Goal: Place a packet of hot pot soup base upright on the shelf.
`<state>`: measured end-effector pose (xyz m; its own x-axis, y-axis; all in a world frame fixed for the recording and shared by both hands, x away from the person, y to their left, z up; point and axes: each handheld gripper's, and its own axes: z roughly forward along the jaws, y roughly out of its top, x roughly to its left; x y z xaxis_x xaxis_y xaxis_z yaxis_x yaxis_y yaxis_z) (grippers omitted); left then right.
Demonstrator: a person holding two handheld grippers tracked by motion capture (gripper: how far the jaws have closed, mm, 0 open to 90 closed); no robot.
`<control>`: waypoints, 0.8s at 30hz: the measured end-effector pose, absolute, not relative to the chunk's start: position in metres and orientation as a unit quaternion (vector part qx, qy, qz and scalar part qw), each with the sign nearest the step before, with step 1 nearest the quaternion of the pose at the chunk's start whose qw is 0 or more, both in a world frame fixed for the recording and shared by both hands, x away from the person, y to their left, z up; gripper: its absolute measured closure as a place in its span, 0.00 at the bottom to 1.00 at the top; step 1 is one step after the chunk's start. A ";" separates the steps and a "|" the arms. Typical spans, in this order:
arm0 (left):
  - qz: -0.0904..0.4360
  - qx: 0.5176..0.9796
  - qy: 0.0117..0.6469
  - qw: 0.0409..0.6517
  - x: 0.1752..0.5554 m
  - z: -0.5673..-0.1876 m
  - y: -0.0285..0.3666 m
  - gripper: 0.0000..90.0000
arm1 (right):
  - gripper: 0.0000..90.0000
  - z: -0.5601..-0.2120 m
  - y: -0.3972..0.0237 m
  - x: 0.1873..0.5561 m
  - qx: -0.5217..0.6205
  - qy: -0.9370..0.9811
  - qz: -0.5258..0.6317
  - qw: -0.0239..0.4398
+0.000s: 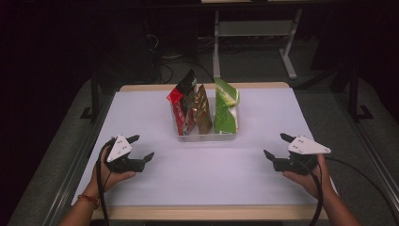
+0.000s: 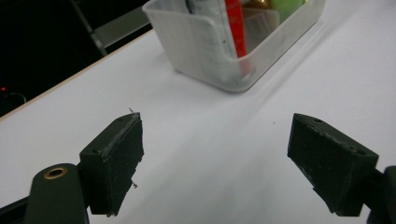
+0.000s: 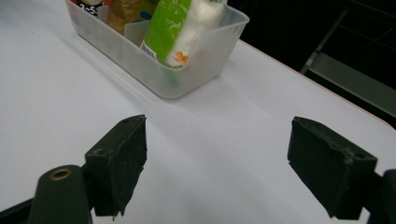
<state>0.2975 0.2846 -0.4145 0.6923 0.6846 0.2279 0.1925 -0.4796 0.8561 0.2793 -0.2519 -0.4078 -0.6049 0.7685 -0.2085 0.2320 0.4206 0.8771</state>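
Note:
A clear plastic bin (image 1: 207, 136) stands at the middle of the white table. Upright in it are a red and black bag (image 1: 181, 101), a brown and gold bag (image 1: 203, 110) and a green bag (image 1: 225, 110). My left gripper (image 1: 143, 147) hovers low at the near left, open and empty, its jaws aimed toward the bin. My right gripper (image 1: 275, 145) mirrors it at the near right, also open and empty. In the left gripper view the bin (image 2: 205, 56) lies ahead of the wide-apart left gripper (image 2: 215, 140). In the right gripper view the green bag (image 3: 173, 28) leans in the bin (image 3: 140, 60) beyond the right gripper (image 3: 217, 140).
The white table sheet (image 1: 202, 169) has a wooden edge (image 1: 202, 213) along the front. Black frame posts (image 1: 94, 96) stand at the left and right sides. A pale desk frame (image 1: 256, 28) and cables sit on the dark floor behind.

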 end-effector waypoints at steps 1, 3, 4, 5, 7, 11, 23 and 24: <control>0.282 0.812 0.273 0.433 0.296 -0.416 0.287 0.19 | 0.21 -0.408 -0.254 0.279 0.321 0.783 0.434 0.309; 0.281 0.809 0.278 0.435 0.295 -0.418 0.292 0.19 | 0.21 -0.409 -0.259 0.277 0.325 0.781 0.433 0.311; 0.281 0.807 0.284 0.435 0.294 -0.420 0.294 0.19 | 0.22 -0.410 -0.260 0.276 0.331 0.777 0.432 0.315; 0.280 0.807 0.285 0.435 0.293 -0.420 0.295 0.19 | 0.21 -0.411 -0.263 0.275 0.336 0.776 0.429 0.318; 0.284 0.804 0.288 0.436 0.291 -0.423 0.300 0.18 | 0.21 -0.412 -0.267 0.274 0.337 0.774 0.430 0.319; 0.288 0.801 0.291 0.437 0.288 -0.426 0.306 0.18 | 0.21 -0.415 -0.276 0.270 0.345 0.769 0.432 0.322; 0.285 0.791 0.316 0.440 0.280 -0.433 0.327 0.18 | 0.20 -0.425 -0.296 0.258 0.366 0.752 0.442 0.324; 0.285 0.790 0.318 0.440 0.279 -0.434 0.329 0.18 | 0.20 -0.426 -0.297 0.257 0.370 0.750 0.442 0.325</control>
